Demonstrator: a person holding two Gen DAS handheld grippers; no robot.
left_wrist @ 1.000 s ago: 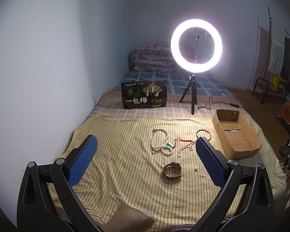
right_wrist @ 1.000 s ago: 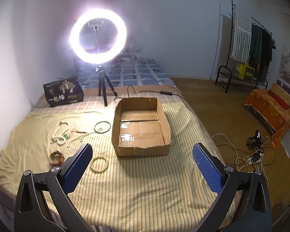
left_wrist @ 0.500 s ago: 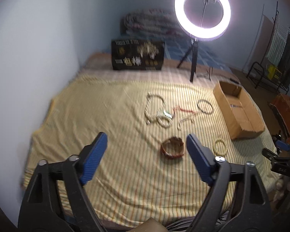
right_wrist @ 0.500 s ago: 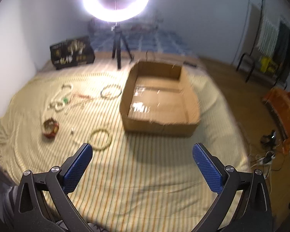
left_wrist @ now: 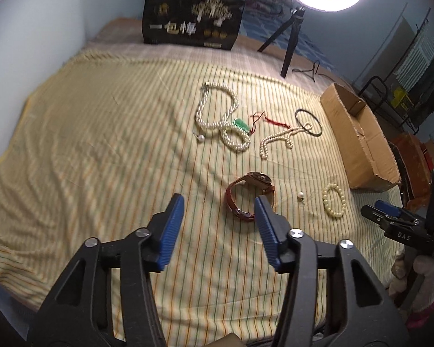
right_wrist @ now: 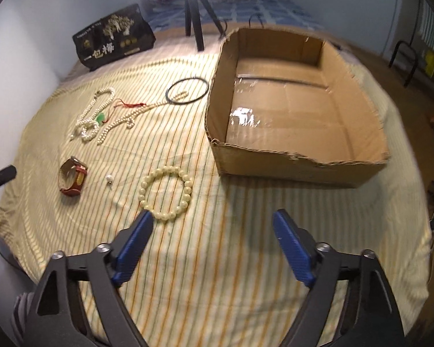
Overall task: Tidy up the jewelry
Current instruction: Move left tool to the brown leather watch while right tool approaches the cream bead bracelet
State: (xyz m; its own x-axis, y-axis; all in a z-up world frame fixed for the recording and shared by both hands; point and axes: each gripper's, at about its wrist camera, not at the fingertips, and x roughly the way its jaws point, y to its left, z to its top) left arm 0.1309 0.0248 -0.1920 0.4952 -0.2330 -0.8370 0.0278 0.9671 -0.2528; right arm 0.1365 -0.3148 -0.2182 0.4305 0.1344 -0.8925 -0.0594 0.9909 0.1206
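While hovering over the yellow striped bedspread point(left_wrist: 101, 150), left gripper point(left_wrist: 219, 205) spread wide and holding nothing, right pad overlapping the red-strapped watch point(left_wrist: 247, 195) at frame centre. Right gripper point(right_wrist: 212, 219) likewise wide apart and empty, left pad just beside the cream bead bracelet point(right_wrist: 166, 192) at lower centre. Pearl necklaces point(left_wrist: 220, 115) and black bangle point(left_wrist: 308, 122) above centre; open cardboard box point(right_wrist: 298, 162) upper right, bare inside

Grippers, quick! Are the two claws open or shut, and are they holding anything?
Left gripper: open, holding nothing, just short of the brown watch.
Right gripper: open, holding nothing, beside the cream bead bracelet.
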